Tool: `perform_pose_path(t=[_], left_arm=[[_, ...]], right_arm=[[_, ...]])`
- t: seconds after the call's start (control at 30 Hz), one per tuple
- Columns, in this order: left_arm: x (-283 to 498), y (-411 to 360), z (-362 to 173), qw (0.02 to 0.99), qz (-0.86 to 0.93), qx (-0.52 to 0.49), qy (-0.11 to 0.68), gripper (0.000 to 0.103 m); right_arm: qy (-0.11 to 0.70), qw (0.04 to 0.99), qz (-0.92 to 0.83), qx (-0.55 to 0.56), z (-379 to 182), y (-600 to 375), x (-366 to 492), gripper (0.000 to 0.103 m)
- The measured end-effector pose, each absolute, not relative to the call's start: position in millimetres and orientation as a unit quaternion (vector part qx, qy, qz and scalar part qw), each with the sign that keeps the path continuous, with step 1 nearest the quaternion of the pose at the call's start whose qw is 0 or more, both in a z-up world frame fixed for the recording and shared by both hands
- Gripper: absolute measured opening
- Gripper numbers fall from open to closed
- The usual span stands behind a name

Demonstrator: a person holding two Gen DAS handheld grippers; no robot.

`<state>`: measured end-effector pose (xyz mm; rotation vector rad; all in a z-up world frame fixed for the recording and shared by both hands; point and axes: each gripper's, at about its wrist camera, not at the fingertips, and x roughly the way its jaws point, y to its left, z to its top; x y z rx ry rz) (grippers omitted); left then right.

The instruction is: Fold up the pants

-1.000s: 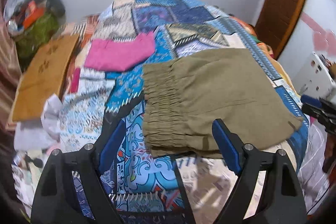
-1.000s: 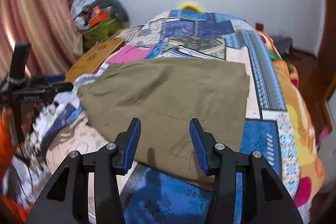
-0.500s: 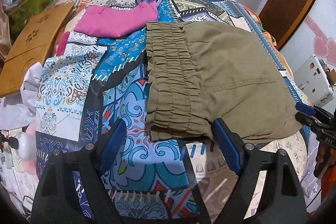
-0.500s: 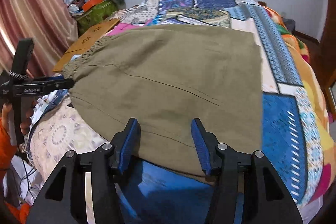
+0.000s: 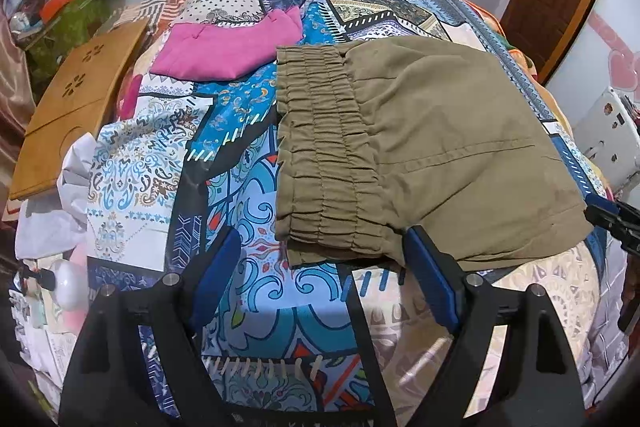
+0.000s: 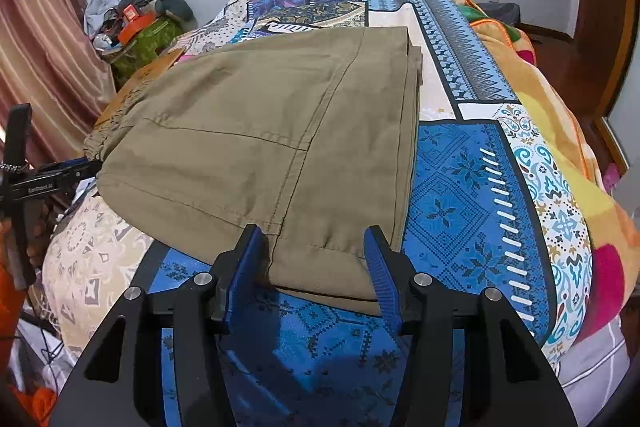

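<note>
Pants [image 5: 432, 147], already folded, lie flat on the patterned bedspread [image 5: 256, 291]. Both grippers have dropped to the near edge: left gripper [image 5: 320, 275] spread wide at the waistband corner, right gripper [image 6: 316, 263] spread astride the hem. Nothing pinched; next fold looks imminent.

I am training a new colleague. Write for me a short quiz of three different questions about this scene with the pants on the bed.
1. True or false: the olive pants lie partly folded on the patterned bedspread.
2. Which garment lies beyond the elastic waistband? A) pink garment B) white towel C) black jacket
3. Fill in: the jaws of the left gripper and the right gripper are both ____, gripping nothing.

Key: 1 true; 2 A, the pink garment; 3 open.
</note>
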<state>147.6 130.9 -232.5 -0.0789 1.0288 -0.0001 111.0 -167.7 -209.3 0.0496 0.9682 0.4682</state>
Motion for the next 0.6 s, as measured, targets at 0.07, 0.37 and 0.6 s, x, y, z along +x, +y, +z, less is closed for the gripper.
perform_pose_path(t=[0.07, 0.37, 0.6], left_arm=[[149.2, 129.9, -222.9, 0.874, 0.003, -0.021, 0.486, 0.085], [197.7, 139.0, -180.9, 0.895, 0.027, 0.011, 0.445, 0.085], [261.7, 149.9, -188.9, 0.890, 0.040, 0.009, 0.454, 0.085]], right_arm=[[0.466, 0.855, 0.226, 0.027, -204.3, -169.7, 115.3, 0.048], [0.421, 0.884, 0.203, -0.001, -167.4, -179.2, 157.4, 0.050], [0.396, 0.898, 0.192, -0.014, -159.8, -180.8, 213.0, 0.051]])
